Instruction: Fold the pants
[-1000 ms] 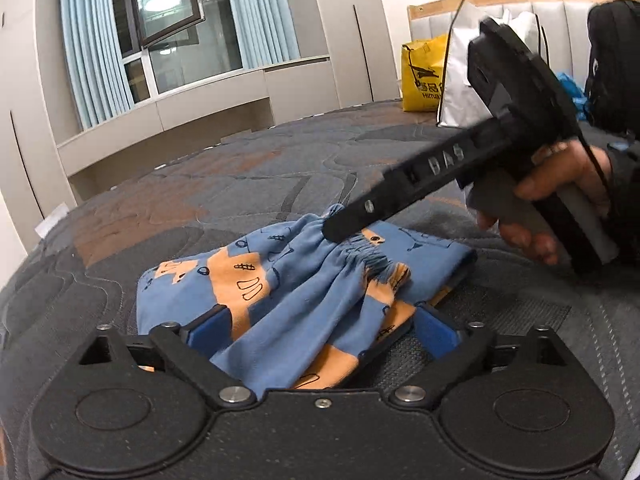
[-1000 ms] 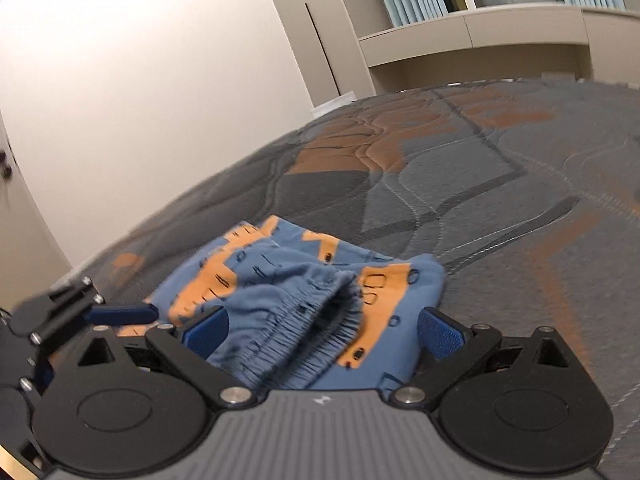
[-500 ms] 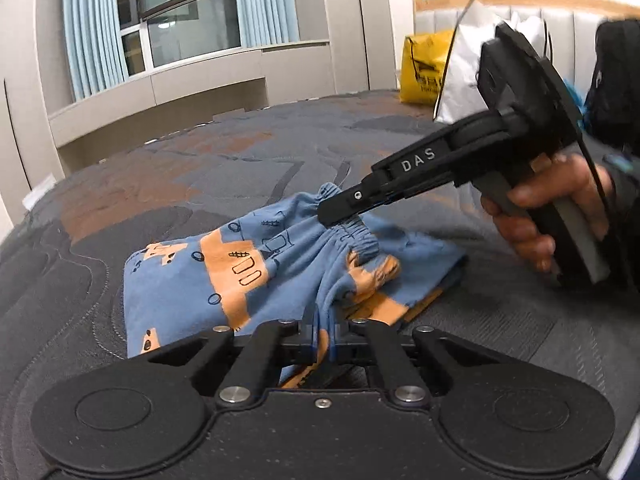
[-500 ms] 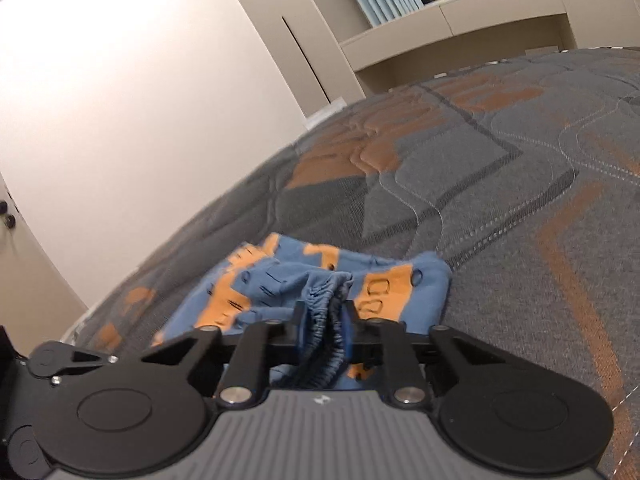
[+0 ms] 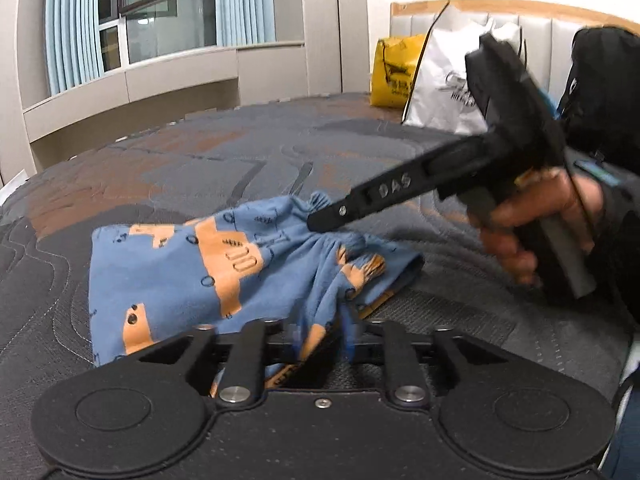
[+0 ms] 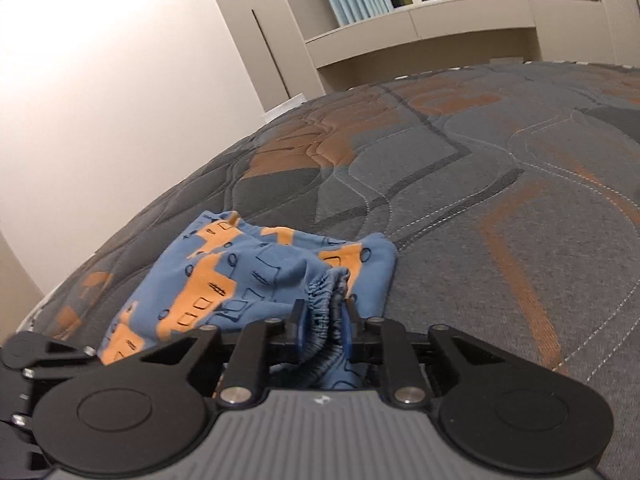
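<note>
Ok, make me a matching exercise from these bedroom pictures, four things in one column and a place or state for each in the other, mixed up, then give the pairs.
Things:
1. pants
2. yellow bag
3. left gripper
4. right gripper

Place or state:
A. shut on the gathered waistband
B. lying on the quilted bed
C. shut on a blue and orange fold
D. against the headboard, next to a white bag

Pairs: 1-B, 2-D, 3-C, 4-A

Left tongs (image 5: 320, 330) and right tongs (image 6: 322, 326) both clamped on fabric.
</note>
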`<state>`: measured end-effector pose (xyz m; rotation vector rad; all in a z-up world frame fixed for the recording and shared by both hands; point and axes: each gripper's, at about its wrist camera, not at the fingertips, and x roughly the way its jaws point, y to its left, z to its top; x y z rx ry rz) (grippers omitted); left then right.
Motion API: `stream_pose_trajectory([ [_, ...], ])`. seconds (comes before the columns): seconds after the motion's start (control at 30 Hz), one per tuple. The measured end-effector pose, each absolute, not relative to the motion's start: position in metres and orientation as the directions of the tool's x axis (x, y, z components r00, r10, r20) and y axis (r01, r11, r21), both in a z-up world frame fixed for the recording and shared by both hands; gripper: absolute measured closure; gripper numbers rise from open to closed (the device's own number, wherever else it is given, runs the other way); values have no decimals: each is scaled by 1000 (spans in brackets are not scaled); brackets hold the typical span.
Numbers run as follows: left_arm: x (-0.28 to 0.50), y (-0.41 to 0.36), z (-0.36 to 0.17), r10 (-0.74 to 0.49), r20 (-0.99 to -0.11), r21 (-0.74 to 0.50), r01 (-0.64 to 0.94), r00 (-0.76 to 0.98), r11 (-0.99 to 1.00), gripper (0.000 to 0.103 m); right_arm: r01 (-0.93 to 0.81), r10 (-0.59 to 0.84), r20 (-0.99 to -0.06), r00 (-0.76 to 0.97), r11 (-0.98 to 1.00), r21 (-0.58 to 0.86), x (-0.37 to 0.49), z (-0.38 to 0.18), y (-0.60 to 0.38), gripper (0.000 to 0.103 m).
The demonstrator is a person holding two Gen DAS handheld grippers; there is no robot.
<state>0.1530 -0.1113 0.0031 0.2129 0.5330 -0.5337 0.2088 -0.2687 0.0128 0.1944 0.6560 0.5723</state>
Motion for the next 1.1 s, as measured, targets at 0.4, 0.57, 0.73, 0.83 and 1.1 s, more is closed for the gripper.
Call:
stream_pose_trajectory([
  [0.4, 169, -53, 31, -152, -431, 26, 180, 890, 983, 1, -348, 348, -458, 818, 933, 88, 162, 31, -237, 0],
  [0.57, 194, -38, 8, -39, -542, 61, 86, 839, 994, 1, -308, 250, -495, 832, 951, -38, 150, 25, -216, 0],
  [0.73, 194, -25, -10, -71, -574, 36, 112, 816, 993, 1, -292, 196, -534, 823, 951, -101, 137, 9, -220, 0],
  [0.83, 190, -14, -11, -87, -579, -4, 104, 810, 995, 1, -285, 194, -543, 817, 954, -88, 138, 9, -221, 0],
  [1.1, 191, -13, 7, -116, -556, -49, 106, 823, 993, 1, -355, 283, -456, 844, 932, -79, 142, 37, -205, 0],
])
